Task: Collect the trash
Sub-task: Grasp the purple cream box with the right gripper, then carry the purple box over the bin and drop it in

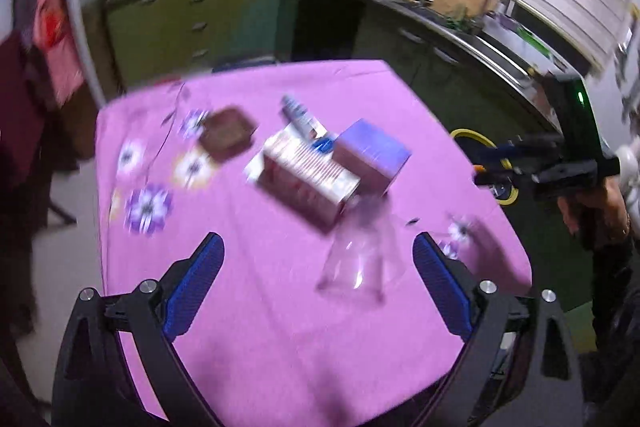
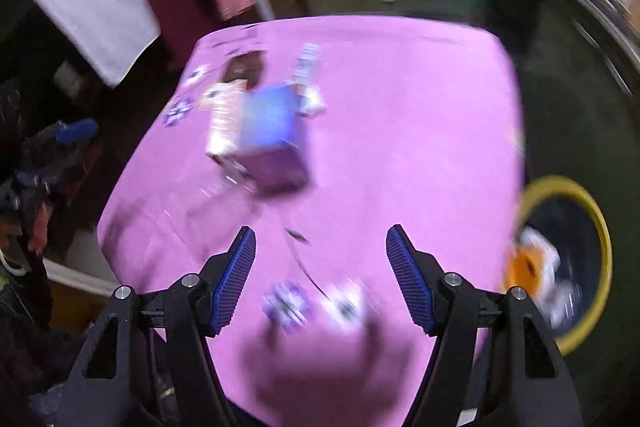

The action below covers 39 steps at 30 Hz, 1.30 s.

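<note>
Trash was scattered mid-table on the pink cloth (image 1: 240, 307): a brown square (image 1: 227, 139), a striped carton (image 1: 304, 179), a purple box (image 1: 372, 153), a clear plastic cup (image 1: 360, 259). Both claws, left gripper (image 1: 318, 275) and right gripper (image 2: 320, 275), were spread wide with nothing gripped. A yellow-rimmed bin (image 2: 592, 227) was seen off the right edge.

No text, label, brand or number can be read in either view; motion blur smears all print. The pink and white carton (image 1: 306, 179) at the middle of the pink tablecloth (image 1: 248, 327) carries striped print that stays illegible. The purple box (image 1: 374, 153) touching the carton's right side shows no lettering. The small white and blue packet (image 1: 304, 119) just behind the carton bears blurred markings that cannot be made out.
</note>
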Each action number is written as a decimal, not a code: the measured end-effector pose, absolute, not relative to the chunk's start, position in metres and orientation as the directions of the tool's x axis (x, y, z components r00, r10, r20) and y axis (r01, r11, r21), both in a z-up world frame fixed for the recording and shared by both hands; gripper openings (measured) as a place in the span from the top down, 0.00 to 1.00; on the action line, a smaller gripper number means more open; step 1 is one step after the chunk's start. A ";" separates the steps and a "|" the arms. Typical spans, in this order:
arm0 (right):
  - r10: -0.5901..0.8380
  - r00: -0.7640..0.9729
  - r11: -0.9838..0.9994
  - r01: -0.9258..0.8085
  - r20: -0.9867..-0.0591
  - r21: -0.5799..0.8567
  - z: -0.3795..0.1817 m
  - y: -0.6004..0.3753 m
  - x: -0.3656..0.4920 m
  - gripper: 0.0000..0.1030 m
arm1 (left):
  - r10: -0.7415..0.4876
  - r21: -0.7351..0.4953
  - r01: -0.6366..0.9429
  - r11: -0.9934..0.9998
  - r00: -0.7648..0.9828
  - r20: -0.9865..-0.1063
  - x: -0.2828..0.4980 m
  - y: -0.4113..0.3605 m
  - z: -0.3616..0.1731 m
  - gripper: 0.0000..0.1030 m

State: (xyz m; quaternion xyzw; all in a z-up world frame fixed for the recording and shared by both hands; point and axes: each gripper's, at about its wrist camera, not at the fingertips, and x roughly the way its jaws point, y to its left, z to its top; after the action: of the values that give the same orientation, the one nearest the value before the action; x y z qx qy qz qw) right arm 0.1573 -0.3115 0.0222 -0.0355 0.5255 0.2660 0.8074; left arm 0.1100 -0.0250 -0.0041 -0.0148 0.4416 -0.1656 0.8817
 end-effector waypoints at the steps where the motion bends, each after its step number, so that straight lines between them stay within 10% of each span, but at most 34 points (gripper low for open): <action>1: 0.391 0.300 0.844 -0.494 -0.870 0.210 0.022 -0.295 0.166 0.34 | -0.300 -0.178 0.263 0.948 0.556 -0.775 0.107 -0.017 -0.008 0.12; 39: 0.297 0.264 0.847 -0.516 -0.917 0.126 -0.018 -0.220 0.229 0.48 | -0.344 -0.217 0.309 0.926 0.451 -0.823 0.109 -0.012 -0.058 0.12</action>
State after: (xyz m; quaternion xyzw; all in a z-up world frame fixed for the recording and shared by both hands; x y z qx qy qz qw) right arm 0.2287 -0.2195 -0.0182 -0.0997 0.5489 0.2579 0.7888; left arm 0.1090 -0.0124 -0.0584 -0.0180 0.4875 -0.1914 0.8517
